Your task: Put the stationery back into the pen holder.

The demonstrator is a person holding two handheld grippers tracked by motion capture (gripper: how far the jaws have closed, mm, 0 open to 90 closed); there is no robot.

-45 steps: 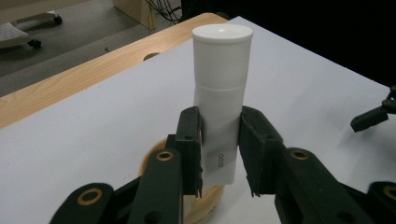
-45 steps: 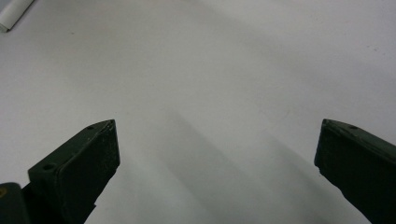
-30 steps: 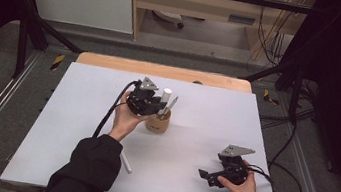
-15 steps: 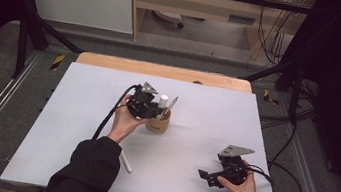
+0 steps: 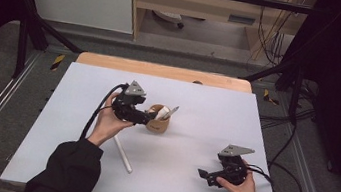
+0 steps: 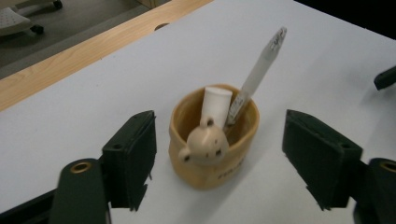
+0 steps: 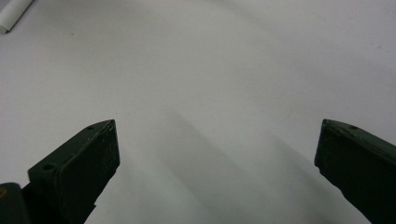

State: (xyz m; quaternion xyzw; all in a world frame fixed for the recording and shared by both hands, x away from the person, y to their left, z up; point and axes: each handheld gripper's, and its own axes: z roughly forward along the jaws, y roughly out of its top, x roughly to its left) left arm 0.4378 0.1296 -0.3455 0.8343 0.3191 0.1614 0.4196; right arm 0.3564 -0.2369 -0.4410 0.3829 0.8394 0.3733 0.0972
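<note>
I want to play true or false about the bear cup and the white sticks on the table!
1. The bear cup has two things standing in it. True: a white tube and a thin flat stick.
2. The left gripper is squeezing the cup. False: its jaws have just been opening and stand apart on either side of it.
3. A white stick lies on the table near the person's left arm. True.
4. The right gripper holds a stick. False: its open jaws have nothing between them.
5. The cup has tipped over. False: it stands upright.
</note>
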